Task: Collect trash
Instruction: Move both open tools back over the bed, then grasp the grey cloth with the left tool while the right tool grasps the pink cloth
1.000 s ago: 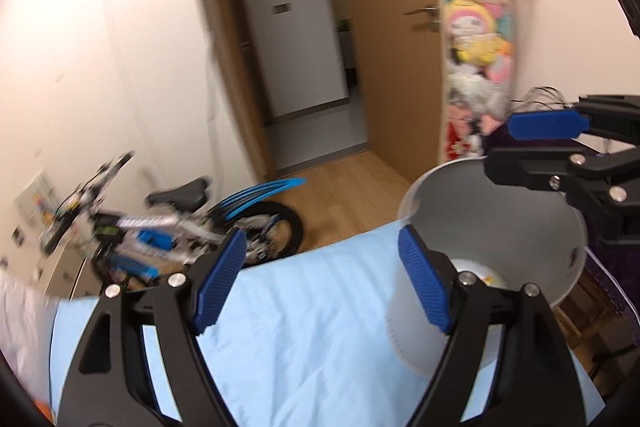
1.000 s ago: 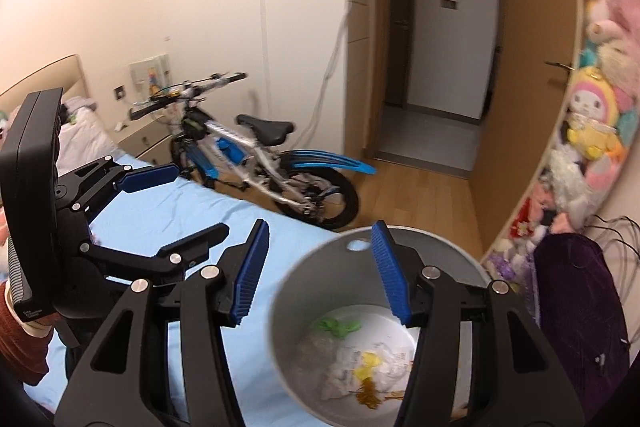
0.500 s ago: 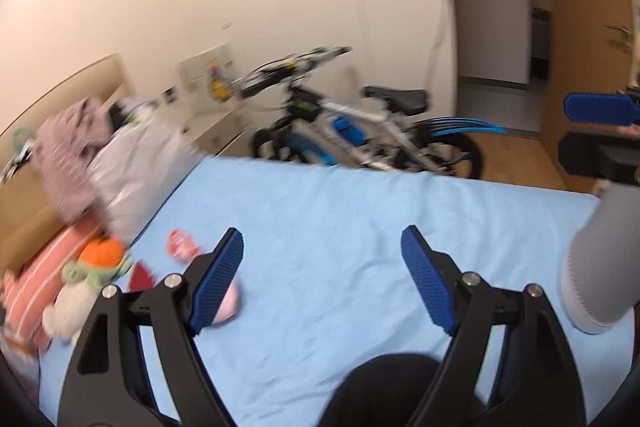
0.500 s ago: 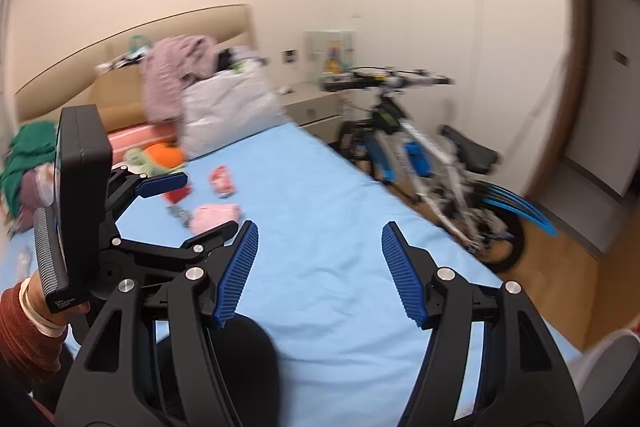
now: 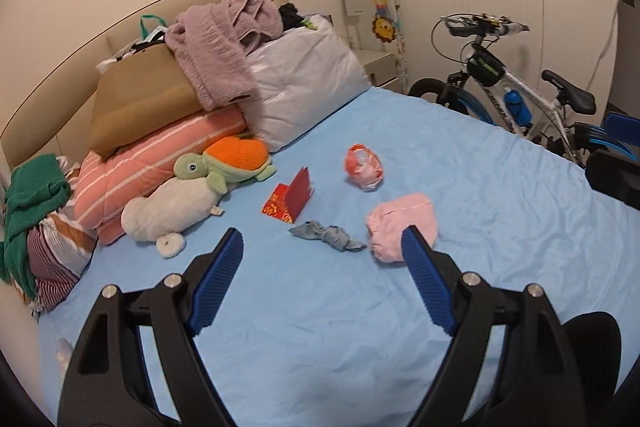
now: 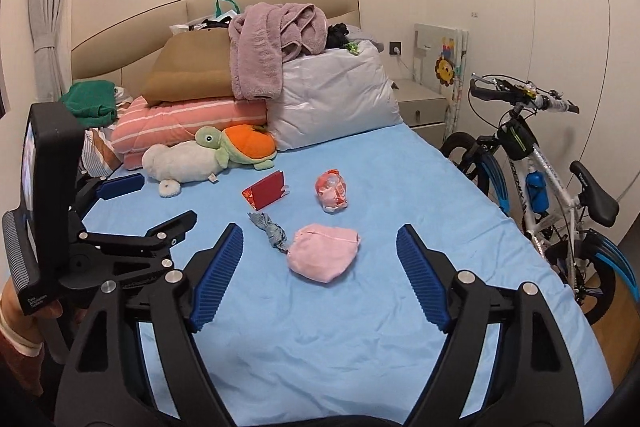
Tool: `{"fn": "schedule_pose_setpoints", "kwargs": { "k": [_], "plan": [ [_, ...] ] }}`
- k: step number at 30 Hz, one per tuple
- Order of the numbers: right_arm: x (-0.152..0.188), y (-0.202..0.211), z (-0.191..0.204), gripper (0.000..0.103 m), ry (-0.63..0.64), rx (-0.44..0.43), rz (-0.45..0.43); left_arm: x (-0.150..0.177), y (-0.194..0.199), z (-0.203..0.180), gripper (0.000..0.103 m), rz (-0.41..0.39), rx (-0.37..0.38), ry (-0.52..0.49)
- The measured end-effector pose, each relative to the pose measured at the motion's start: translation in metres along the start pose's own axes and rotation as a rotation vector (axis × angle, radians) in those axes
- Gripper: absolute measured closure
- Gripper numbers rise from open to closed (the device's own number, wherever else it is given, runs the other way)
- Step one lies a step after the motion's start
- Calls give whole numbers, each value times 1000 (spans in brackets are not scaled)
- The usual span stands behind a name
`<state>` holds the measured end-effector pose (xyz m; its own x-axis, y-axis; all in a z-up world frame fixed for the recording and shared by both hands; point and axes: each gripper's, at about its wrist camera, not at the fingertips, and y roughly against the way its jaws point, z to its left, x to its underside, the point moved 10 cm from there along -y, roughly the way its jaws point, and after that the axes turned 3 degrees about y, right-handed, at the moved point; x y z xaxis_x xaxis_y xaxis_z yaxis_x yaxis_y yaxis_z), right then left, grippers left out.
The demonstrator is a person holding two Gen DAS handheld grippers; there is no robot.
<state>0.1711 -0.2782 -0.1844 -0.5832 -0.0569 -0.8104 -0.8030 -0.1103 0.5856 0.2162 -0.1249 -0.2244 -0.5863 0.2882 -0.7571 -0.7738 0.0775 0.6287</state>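
Several bits of trash lie mid-bed on the blue sheet [image 5: 500, 227]: a crumpled red-and-white wrapper [image 5: 363, 167] [image 6: 332, 191], a folded red card [image 5: 290, 201] [image 6: 266, 195], a grey crumpled rag [image 5: 328, 235] [image 6: 270, 229] and a pink soft bundle [image 5: 400, 225] [image 6: 324, 253]. My left gripper [image 5: 322, 259] is open and empty, hanging above the sheet short of the rag. My right gripper [image 6: 320, 247] hovers short of the pink bundle, its jaws opening with nothing between them. The left gripper [image 6: 132, 205] also shows at the left of the right wrist view.
Pillows, a purple towel [image 6: 268, 43] and a white bag [image 6: 332, 99] are stacked at the headboard. A plush turtle [image 5: 224, 163] and a white plush lie in front of them. A bicycle [image 6: 552, 187] stands along the bed's right side by a nightstand [image 6: 420, 107].
Both views have swung away from the grey bin by the door and across the bicycle to the head of the bed. The right gripper's jaws have widened. The bin is out of view.
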Motion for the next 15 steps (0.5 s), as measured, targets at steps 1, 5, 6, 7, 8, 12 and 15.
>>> {"fn": "schedule_pose_setpoints", "kwargs": {
  "k": [1, 5, 6, 7, 8, 12, 15],
  "plan": [
    [1, -9, 2, 26, -3, 0, 6, 3, -6, 6, 22, 8, -9, 9],
    [5, -50, 7, 23, -15, 21, 38, 15, -38, 19, 22, 50, -22, 46],
    [8, -62, 7, 22, -18, 33, 46, 17, -48, 22, 22, 59, -17, 54],
    [9, -73, 6, 21, -20, 47, 54, 20, -56, 23, 22, 66, -12, 60],
    [10, -84, 5, 21, -21, 55, 63, 23, -66, 24, 22, 73, -11, 66],
    [26, -128, 1, 21, -49, 73, 109, 37, -103, 27, 22, 110, 4, 81],
    [40, -162, -1, 21, -71, 82, 146, 45, -127, 27, 22, 139, 20, 91]
  ]
}}
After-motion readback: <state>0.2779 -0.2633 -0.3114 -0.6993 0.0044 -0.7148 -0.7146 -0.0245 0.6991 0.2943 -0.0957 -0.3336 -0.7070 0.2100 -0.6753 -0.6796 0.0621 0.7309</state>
